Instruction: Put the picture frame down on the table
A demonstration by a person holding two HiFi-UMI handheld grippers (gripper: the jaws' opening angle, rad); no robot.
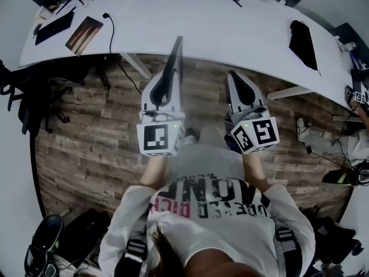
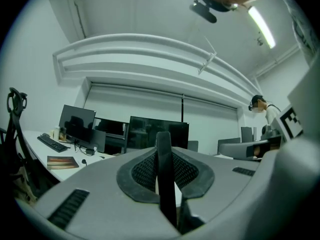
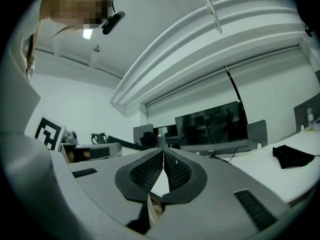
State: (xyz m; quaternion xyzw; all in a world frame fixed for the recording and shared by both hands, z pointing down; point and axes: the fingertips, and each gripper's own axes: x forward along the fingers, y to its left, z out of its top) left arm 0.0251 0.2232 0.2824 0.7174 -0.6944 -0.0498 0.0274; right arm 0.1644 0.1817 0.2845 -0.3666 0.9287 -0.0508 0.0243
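A thin dark picture frame [image 1: 174, 65] is held edge-on in my left gripper [image 1: 164, 90], which is shut on its lower part. The frame sticks up and forward, over the floor just short of the white table [image 1: 219, 27]. In the left gripper view the picture frame [image 2: 165, 179] stands as a dark upright strip clamped between the pads. My right gripper [image 1: 237, 85] hangs beside it, shut with nothing in it; in the right gripper view its pads [image 3: 172, 170] meet.
On the table lie a brown striped picture [image 1: 84, 34], a black flat device [image 1: 55, 27], cables and a black cloth [image 1: 304, 44]. A black office chair [image 1: 29, 103] stands at the left. Another person [image 1: 357, 100] is at the far right. Monitors [image 2: 157, 131] stand beyond the table.
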